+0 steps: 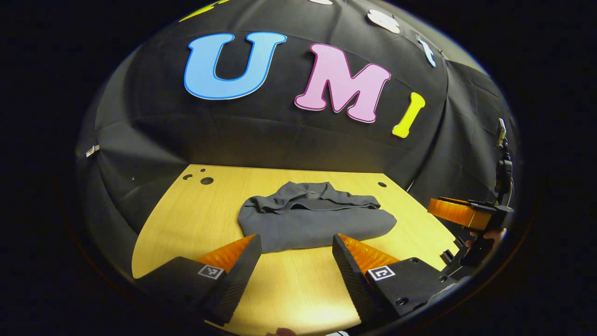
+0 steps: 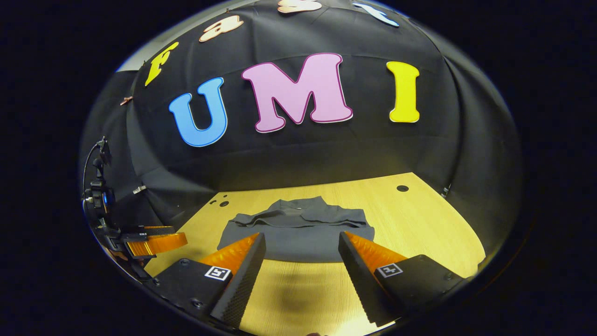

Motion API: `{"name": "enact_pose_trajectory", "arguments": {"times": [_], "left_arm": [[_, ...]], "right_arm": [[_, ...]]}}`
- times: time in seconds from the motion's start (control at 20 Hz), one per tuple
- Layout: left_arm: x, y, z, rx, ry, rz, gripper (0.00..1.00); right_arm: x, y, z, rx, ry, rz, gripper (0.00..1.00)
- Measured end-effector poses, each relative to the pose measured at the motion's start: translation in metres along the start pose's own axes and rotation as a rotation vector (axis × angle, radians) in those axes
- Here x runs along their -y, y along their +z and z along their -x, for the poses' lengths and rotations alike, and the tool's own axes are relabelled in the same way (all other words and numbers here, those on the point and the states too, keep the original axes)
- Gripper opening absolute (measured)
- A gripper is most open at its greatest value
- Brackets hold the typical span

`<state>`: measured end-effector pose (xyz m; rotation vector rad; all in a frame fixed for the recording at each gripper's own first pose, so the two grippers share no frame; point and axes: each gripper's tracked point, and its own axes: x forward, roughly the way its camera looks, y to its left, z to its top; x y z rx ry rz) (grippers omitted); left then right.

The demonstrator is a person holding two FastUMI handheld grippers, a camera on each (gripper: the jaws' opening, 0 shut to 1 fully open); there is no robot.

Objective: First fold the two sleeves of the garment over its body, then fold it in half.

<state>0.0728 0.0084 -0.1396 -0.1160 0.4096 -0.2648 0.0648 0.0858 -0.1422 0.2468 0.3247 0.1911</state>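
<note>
Spanning the booth floor: light wooden table (image 1: pixel 177 219), w/ dark round holes near far corners. Lying mid-table, toward far edge: dark grey garment (image 1: pixel 317 217), already folded to compact bundle, collar at back, sleeves tucked over body. Hovering above near edge, clear of cloth: left gripper (image 1: pixel 294 261), fingers apart, nothing between. Same for right gripper (image 2: pixel 301 261), spread wide, empty.

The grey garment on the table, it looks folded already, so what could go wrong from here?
The garment lies folded but its far layers are bunched and rumpled, so it may slump open if nudged. Both grippers, left and right, hover open and clear of its near edge; drifting forward, they could catch that edge and drag it across the table.
</note>
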Motion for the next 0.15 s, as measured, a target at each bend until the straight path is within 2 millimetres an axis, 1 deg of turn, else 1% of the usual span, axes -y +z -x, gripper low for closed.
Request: {"name": "enact_pose_trajectory", "arguments": {"times": [0.1, 0.15], "left_arm": [[-0.0031, -0.0012, 0.0010, 0.002, 0.010, -0.005, 0.96], [-0.0035, -0.0027, -0.0001, 0.001, 0.016, -0.003, 0.96]], "right_arm": [[0.0016, -0.0037, -0.0007, -0.018, 0.002, -0.012, 0.97], [0.0023, -0.0024, -0.0022, -0.022, 0.005, -0.029, 0.97]]}}
